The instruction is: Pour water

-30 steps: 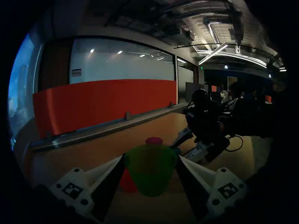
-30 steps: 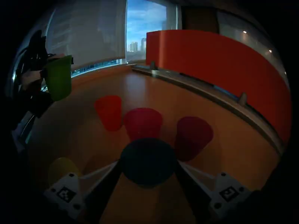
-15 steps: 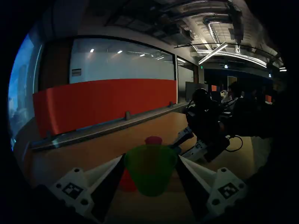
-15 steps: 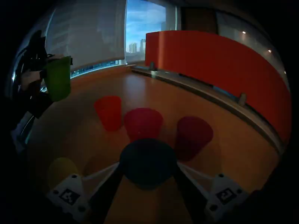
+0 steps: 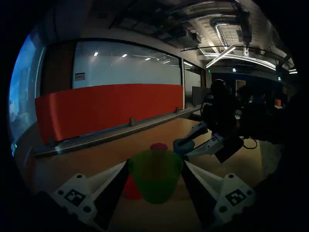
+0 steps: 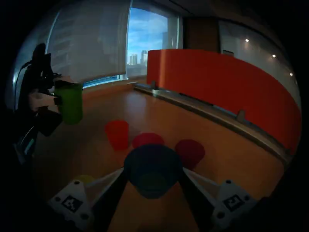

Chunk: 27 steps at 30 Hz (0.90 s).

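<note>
In the left gripper view my left gripper (image 5: 155, 176) is shut on a green cup (image 5: 155, 179), held upright above the wooden table (image 5: 96, 158). Beyond it the right gripper (image 5: 195, 144) holds a blue cup (image 5: 183, 146) in the air. In the right gripper view my right gripper (image 6: 153, 176) is shut on that blue cup (image 6: 152, 174), raised over the table. The green cup (image 6: 69, 103) hangs at the left in the other gripper, held by a hand (image 6: 40, 100).
On the table (image 6: 224, 154) stand an orange-red cup (image 6: 117, 133), a red cup (image 6: 148, 139), a dark red cup (image 6: 190, 151) and a yellow cup (image 6: 84, 179). A red wall panel (image 6: 231, 89) and a metal rail (image 6: 216, 116) run along the far table edge.
My right gripper has lifted the blue cup well above the table, so the standing cups look smaller and lower. The left gripper with the green cup has barely moved.
</note>
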### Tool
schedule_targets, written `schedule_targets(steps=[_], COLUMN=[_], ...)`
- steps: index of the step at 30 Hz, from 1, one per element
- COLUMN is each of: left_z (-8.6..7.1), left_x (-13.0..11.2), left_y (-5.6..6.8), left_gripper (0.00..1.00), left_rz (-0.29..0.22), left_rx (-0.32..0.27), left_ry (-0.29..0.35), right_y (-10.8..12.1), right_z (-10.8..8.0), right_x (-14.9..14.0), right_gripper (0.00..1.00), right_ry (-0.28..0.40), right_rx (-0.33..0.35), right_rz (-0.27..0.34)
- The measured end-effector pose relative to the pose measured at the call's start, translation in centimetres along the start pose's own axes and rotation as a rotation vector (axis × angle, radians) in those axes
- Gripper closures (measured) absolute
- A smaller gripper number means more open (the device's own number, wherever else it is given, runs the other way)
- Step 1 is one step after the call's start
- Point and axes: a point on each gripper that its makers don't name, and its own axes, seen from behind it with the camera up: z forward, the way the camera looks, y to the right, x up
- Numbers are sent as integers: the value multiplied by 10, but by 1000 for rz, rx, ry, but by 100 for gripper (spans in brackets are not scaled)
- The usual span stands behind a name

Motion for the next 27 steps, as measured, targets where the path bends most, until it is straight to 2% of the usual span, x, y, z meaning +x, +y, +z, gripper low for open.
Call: schedule_targets(steps=[6,15,27], left_z=[-3,-6,-4], left_x=[1,8,11], left_y=[1,12,24], left_gripper=[10,10,10], left_rz=[21,34,16], left_rx=[7,-1,-29], left_ry=[-5,10,29], right_y=[1,2,-5], right_z=[-21,-50,-75], right_x=[21,55,89], right_gripper=[10,10,10], right_ry=[59,166,286], right_rx=[-22,-51,-76], right_rz=[11,13,-31])
